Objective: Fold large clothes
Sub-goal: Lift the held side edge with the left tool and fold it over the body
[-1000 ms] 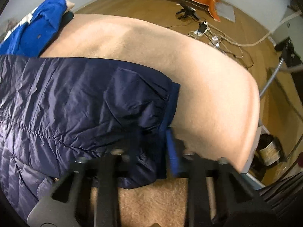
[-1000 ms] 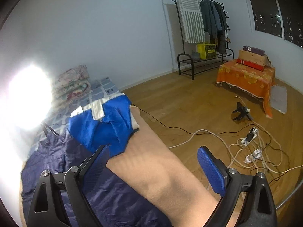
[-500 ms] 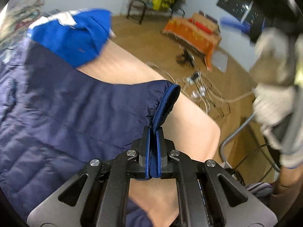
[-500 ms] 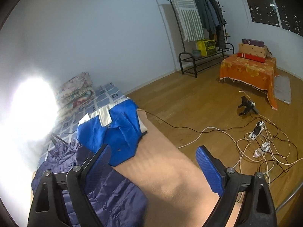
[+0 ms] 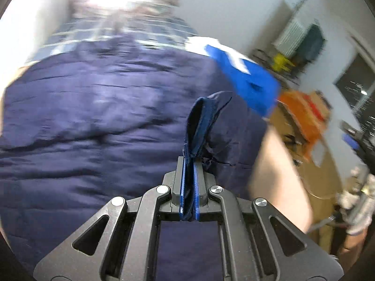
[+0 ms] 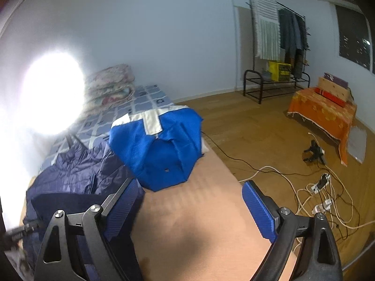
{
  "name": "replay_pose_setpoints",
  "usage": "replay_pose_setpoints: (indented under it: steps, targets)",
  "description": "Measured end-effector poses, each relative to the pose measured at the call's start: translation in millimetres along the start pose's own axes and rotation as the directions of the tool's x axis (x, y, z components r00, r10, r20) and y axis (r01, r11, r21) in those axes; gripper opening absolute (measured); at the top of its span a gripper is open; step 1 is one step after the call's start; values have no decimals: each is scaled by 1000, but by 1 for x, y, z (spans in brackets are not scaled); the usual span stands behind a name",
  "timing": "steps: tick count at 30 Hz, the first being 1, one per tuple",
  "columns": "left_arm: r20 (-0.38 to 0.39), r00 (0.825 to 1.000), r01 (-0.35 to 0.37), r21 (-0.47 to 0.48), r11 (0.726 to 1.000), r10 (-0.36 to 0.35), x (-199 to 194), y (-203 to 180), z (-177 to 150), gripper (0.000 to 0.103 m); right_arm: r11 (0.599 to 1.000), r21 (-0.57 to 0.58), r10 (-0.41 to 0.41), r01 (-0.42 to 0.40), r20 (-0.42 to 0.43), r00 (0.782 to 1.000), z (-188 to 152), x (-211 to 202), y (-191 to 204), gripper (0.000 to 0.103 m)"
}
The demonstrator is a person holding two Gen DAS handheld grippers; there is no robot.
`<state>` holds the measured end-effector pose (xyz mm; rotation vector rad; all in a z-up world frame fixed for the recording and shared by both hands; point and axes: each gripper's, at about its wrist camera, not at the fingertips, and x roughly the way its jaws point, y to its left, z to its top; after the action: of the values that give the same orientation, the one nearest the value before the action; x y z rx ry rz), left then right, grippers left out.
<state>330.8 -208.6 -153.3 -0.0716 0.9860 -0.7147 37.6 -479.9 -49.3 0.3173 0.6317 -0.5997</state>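
Note:
A navy quilted jacket (image 5: 98,117) lies spread on the tan bed cover (image 6: 199,229). My left gripper (image 5: 189,164) is shut on the jacket's sleeve cuff (image 5: 199,121) and holds it lifted over the jacket body. The jacket also shows in the right wrist view (image 6: 77,175) at the left. My right gripper (image 6: 187,201) is open and empty above the tan cover. A bright blue garment (image 6: 164,149) lies folded just beyond the jacket, also in the left wrist view (image 5: 248,82).
A floral pillow pile (image 6: 110,82) and checked sheet (image 6: 145,96) are at the bed's head. A bright lamp glare (image 6: 49,93) is at left. Cables and power strips (image 6: 321,187) lie on the wooden floor. An orange-covered table (image 6: 323,112) and clothes rack (image 6: 276,46) stand beyond.
My left gripper closed on the sleeve cuff, lifted it and swung it inward over the jacket body. My right gripper stayed open and shifted slightly along the bed.

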Motion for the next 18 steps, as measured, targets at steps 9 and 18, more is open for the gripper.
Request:
replay_pose_setpoints:
  steps: [9, 18]
  targets:
    - [76, 982, -159, -155, 975, 173, 12, 127, 39, 3, 994, -107, 20, -23, -33, 999, -12, 13, 45, 92]
    - [119, 950, -247, -283, 927, 289, 21, 226, 72, 3, 972, -229, 36, -49, -61, 997, -27, 25, 90, 91]
